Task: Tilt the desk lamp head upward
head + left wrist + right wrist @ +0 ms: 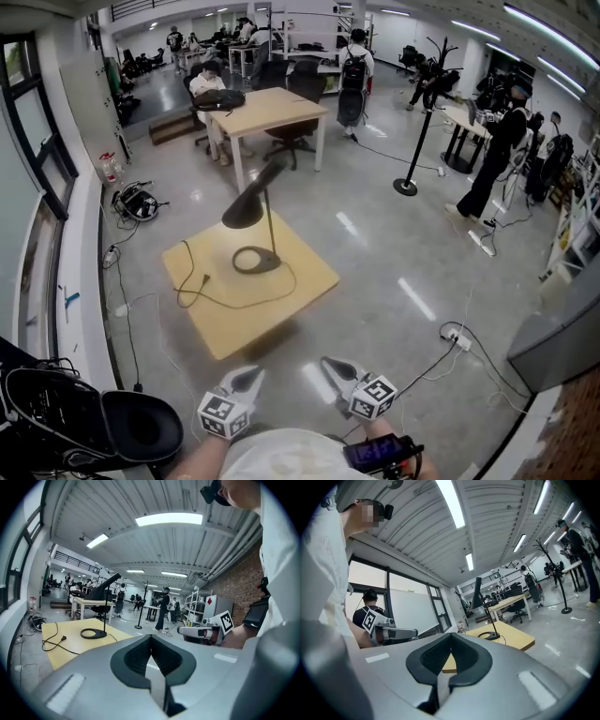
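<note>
The bench (281, 309) is carrying the desk lamp (270, 264) at its middle, lamp head (246, 208) apparently drooping. I'm holding left gripper (246, 379) and right gripper (336, 368) well short of the bench, fingers clenched empty; I'm planning to lift the head gently from beneath.

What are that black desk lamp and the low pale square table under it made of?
Black desk lamp: likely matt painted metal, judging by its thin stem and even dark surface; maybe plastic. Low pale square table: wood or wood-look laminate, smooth, evenly light tan.
</note>
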### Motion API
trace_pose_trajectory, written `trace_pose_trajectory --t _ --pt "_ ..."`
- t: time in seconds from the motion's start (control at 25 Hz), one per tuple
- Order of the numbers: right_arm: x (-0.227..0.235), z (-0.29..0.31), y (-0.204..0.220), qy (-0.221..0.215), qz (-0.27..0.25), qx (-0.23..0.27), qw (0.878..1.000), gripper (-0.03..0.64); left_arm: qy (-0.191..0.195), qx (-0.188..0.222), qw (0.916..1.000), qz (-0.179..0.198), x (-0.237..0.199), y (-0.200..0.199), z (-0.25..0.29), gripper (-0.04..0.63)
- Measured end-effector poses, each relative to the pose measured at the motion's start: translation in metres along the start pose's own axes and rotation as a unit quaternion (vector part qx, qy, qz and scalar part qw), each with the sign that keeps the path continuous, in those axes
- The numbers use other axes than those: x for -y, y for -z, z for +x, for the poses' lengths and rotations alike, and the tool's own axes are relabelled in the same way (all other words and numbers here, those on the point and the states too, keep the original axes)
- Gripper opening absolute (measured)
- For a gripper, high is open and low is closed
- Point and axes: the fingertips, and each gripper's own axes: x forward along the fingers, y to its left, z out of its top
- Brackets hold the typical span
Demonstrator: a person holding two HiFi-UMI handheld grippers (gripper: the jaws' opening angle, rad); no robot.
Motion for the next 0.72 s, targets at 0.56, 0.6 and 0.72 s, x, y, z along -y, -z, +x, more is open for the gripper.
trace_pose_trajectory --t 0.56,0.6,0.72 --pt "0.074 0.028 0.004 -0.015 0.012 -0.023 1.0 0.011 -0.013 -0.026 0.9995 -0.015 -0.022 0.011 0.072 0.002" --pt "0.077 0.035 0.001 -0.016 0.011 -0.022 1.0 0.011 -0.013 -0.029 0.9993 -0.018 -0.027 0.013 0.077 0.002" --pt "0.091 0.05 -0.012 -0.012 0.01 -0.016 1.0 0.011 -0.003 -0.031 0.9992 -0.023 -0.038 0.009 0.098 0.002"
